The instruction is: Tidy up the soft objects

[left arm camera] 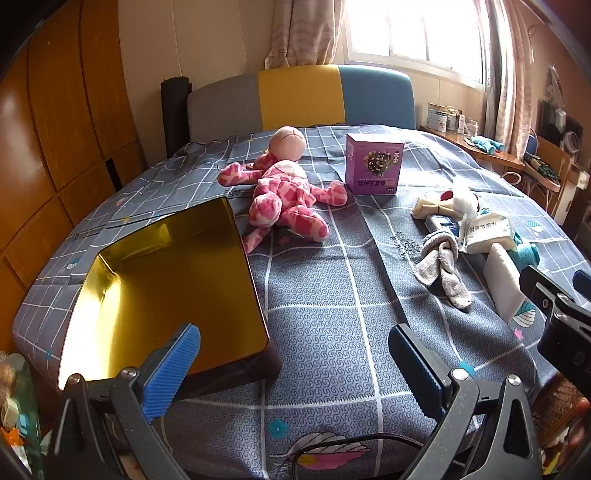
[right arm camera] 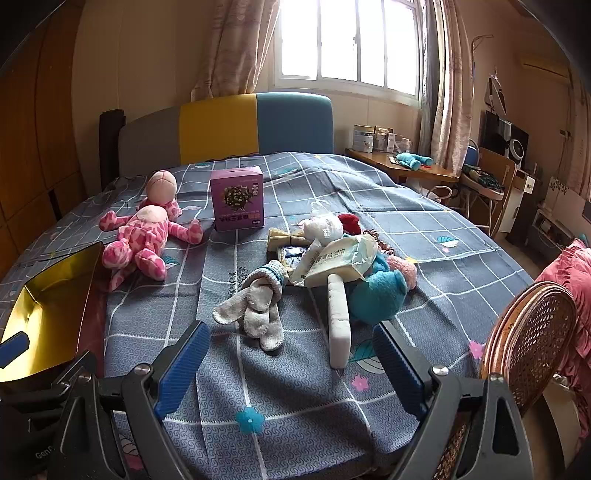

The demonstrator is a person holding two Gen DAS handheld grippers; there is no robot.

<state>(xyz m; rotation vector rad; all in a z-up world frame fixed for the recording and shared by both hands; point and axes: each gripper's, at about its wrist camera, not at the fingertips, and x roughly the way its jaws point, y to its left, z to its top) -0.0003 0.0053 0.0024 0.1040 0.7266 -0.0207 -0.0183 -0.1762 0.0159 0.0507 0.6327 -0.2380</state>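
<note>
While both the left gripper (left arm camera: pixel 295 369) and right gripper (right arm camera: pixel 291 365) hang released and empty, the grey sock (right arm camera: pixel 255 310) lies at twelve o'clock; snatching it could drag the white block (right arm camera: pixel 339 325) touching the pile

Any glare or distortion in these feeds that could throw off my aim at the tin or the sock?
Left wrist view: the window is blown out white, and the gold tin glares along its left wall; fisheye bends the bed edges. Right wrist view: backlit window, sock sharp and evenly lit with a soft shadow in front; corners vignetted dark.
</note>
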